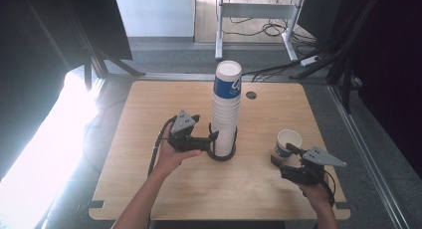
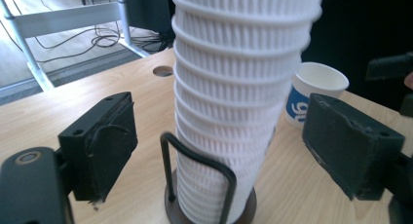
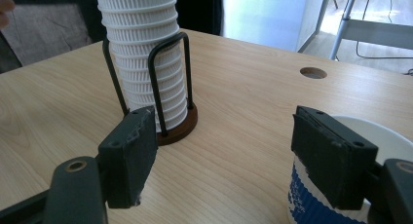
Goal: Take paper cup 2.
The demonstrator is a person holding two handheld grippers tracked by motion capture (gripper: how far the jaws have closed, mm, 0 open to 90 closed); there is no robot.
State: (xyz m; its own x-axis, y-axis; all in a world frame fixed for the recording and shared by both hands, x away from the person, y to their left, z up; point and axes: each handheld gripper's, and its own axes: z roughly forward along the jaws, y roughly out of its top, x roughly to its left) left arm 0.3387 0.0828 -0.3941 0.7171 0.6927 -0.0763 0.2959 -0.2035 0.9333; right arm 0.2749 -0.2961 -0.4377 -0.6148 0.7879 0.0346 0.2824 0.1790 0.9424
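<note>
L tongs [image 1: 211,139] wide, jaws either side of the stack [image 1: 226,107] low down, just above the holder [image 1: 222,152]; not touching yet by the look of the left gripper view. Stack [image 2: 234,87] sits mid worktop [image 1: 149,189], nested ribbed paper cups, tall, leaning a bit toward 1 o'clock up top. The wire loop of the holder [image 2: 195,185] faces the L tongs at 6 o'clock of the stack, so jaws must clear it.

Handling, my guess: the stack is light but top-heavy and wobbly. Cups are thin-walled and crush easily; ribs give decent grip, not slippery. Nested cups may stick, so pulling one can drag others. Best hold for steadying is low-mid on the ribbed wall, gentle squeeze, above the wire loops. A hard pinch would dent the walls.

Single cup [image 1: 288,142] at 3 o'clock of the stack, well apart, upright, mouth up, blue print. R tongs [image 1: 281,157] wide open, one jaw over the near rim of the cup [image 3: 380,131], the other out over bare worktop; not closed on it. Can't tell if the jaw touches the rim. The cup is empty, v. light, tips easily. Take it across the wall just under the rolled rim, where it's stiffest, w/ light force. Rim-only pinch is prob ok too but could deform it.
</note>
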